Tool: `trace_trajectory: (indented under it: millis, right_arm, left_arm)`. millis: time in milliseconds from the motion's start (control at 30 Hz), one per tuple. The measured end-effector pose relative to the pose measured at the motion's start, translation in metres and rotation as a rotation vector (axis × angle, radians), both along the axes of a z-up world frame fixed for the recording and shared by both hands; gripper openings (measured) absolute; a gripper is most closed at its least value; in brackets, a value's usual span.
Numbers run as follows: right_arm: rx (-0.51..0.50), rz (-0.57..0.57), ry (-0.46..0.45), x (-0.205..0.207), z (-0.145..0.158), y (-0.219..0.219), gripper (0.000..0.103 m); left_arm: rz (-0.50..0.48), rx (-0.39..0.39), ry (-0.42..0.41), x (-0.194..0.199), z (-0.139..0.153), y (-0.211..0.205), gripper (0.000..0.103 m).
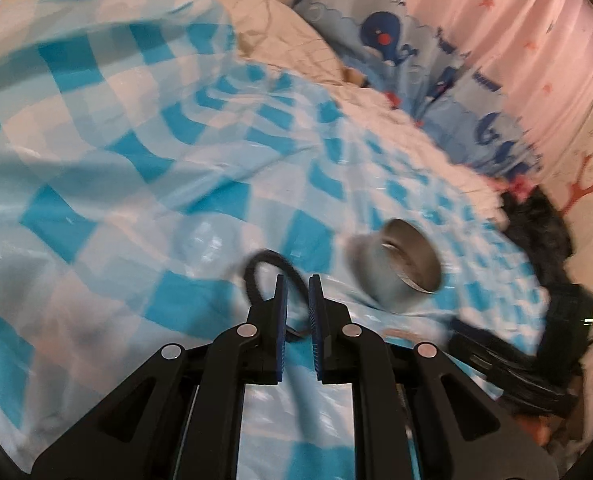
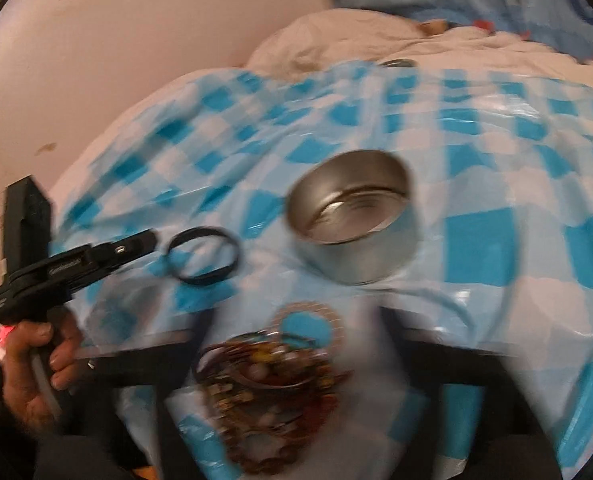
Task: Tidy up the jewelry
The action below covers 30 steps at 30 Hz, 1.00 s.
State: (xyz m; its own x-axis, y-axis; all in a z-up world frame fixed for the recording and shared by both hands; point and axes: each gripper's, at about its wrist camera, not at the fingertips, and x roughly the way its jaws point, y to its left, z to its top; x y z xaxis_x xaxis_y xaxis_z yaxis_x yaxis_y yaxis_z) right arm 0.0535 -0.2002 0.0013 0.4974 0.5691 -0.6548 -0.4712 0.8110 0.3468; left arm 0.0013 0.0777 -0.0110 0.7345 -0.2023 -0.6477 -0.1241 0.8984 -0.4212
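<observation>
Left wrist view first: the left gripper (image 1: 297, 292) has its blue pads nearly together, pinching a black ring-shaped band (image 1: 270, 270) that loops up and to the left of the fingers. It hangs over a blue and white checkered plastic sheet (image 1: 136, 152) spread on a bed. A round metal tin (image 1: 396, 266), open top, sits on the sheet just right of the gripper tips, apart from the band. Further back there's a cream blanket (image 1: 280, 36) and a blue whale-print pillow (image 1: 380, 36) against a pink curtain (image 1: 536, 40).

Right wrist view is pretty blurry. The right gripper's own fingers are smeared dark shapes at the bottom, standing wide apart with nothing clamped in them. Between them lies a pile of beaded jewelry (image 2: 268, 384), browns and reds, with a coiled pale bracelet (image 2: 306, 326) at its top edge. The metal tin (image 2: 354, 216) stands beyond the pile, looks empty as far as I can tell. To its left the black band (image 2: 203, 256) is held at the tip of the left gripper (image 2: 146, 242), which a hand (image 2: 36, 364) grips by the handle at the left edge.
</observation>
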Motion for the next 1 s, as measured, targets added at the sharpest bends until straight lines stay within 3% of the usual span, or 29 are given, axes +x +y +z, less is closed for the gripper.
trace_trajectory:
  millis: [67, 267, 300, 333, 433, 467, 567, 767, 867, 1000]
  right_arm:
    - [-0.027, 0.002, 0.008, 0.005, -0.003, 0.001, 0.089]
    - [-0.180, -0.002, 0.092, 0.020, -0.033, 0.015, 0.055]
    - [-0.205, 0.002, 0.099, 0.020, -0.037, 0.017, 0.048]
    - [-0.220, 0.015, 0.094, 0.019, -0.038, 0.020, 0.032]
    - [-0.262, 0.050, 0.061, 0.011, -0.036, 0.026, 0.012]
    - [-0.274, 0.053, 0.047, 0.009, -0.035, 0.028, 0.011]
    - [-0.266, 0.052, 0.011, 0.004, -0.027, 0.027, 0.009]
    - [-0.117, -0.004, -0.037, 0.003, 0.000, 0.006, 0.008]
    - [-0.048, -0.023, -0.056, 0.003, 0.009, -0.004, 0.008]
    - [-0.006, -0.037, -0.074, 0.003, 0.017, -0.010, 0.008]
  left_arm:
    - [0.013, 0.058, 0.022, 0.011, -0.005, 0.000, 0.011]
    - [0.008, 0.220, 0.081, 0.041, -0.020, -0.013, 0.023]
    - [0.007, 0.240, 0.104, 0.044, -0.026, -0.015, 0.023]
    - [0.002, 0.244, 0.119, 0.046, -0.029, -0.017, 0.023]
    - [-0.021, 0.251, 0.149, 0.046, -0.034, -0.019, 0.017]
    - [-0.031, 0.255, 0.152, 0.044, -0.033, -0.019, 0.004]
    - [-0.054, 0.243, 0.130, 0.037, -0.029, -0.020, 0.000]
    - [-0.091, 0.151, 0.034, 0.019, -0.006, -0.022, 0.000]
    - [-0.090, 0.139, -0.002, 0.016, 0.001, -0.023, 0.000]
    - [-0.066, 0.181, 0.030, 0.023, -0.002, -0.022, 0.000]
